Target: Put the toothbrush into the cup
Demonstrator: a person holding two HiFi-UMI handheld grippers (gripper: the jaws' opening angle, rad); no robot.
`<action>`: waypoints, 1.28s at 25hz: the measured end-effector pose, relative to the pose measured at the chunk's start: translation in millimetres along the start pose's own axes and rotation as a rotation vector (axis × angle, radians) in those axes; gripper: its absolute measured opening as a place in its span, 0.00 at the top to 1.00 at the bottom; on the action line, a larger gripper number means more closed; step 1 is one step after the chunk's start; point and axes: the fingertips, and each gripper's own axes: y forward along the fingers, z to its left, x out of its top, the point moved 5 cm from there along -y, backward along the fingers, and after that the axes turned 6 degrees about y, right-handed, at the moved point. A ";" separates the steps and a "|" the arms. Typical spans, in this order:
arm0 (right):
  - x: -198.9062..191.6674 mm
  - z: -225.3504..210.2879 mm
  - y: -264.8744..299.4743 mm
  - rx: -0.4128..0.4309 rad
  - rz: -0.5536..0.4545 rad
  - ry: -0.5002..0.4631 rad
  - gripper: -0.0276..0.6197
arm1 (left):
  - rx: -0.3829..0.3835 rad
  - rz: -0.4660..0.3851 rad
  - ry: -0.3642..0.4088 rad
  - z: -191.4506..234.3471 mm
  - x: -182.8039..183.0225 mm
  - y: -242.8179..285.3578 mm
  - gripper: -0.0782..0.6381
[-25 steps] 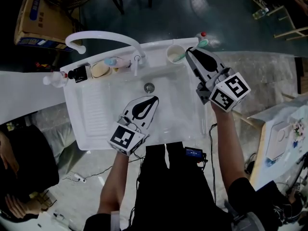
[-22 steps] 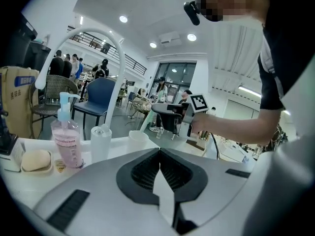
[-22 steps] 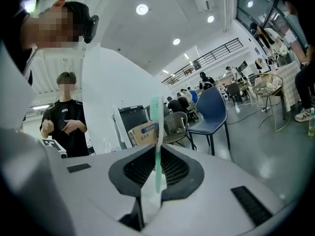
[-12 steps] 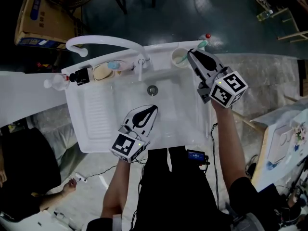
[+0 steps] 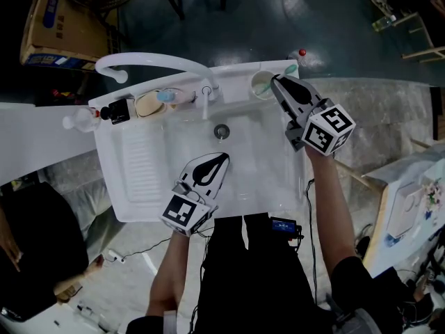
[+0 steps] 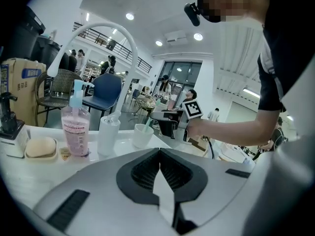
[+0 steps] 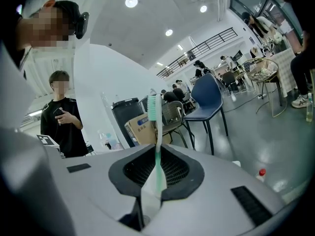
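**White sink unit and its far ledge**

The surface is a white moulded sink unit (image 5: 135, 186). It has a ribbed draining board (image 5: 142, 160) on the left and a basin with a round drain (image 5: 221, 131) to the right. Along the far ledge, left to right, stand a black object (image 5: 117, 108), a tan soap bar (image 5: 146, 104), a pink pump bottle (image 6: 75, 132), the base of the curved white tap (image 5: 149, 60) and, at the far right corner, a pale cup (image 5: 262, 85).

An open workshop hall: freestanding sink (image 5: 139, 165), cardboard box (image 5: 49, 26), blue chair (image 7: 209, 100), mezzanine railing (image 7: 206, 45).
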 end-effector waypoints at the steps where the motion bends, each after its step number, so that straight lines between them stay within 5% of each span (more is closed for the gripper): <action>1: -2.0 -1.1 0.7 -0.001 0.006 0.000 0.89 | -0.001 0.002 -0.001 0.0 -0.8 0.1 0.87; 32: -19.7 -26.6 6.3 -0.038 0.053 -0.027 0.89 | 0.007 -0.001 -0.015 -0.2 -7.9 -0.8 0.87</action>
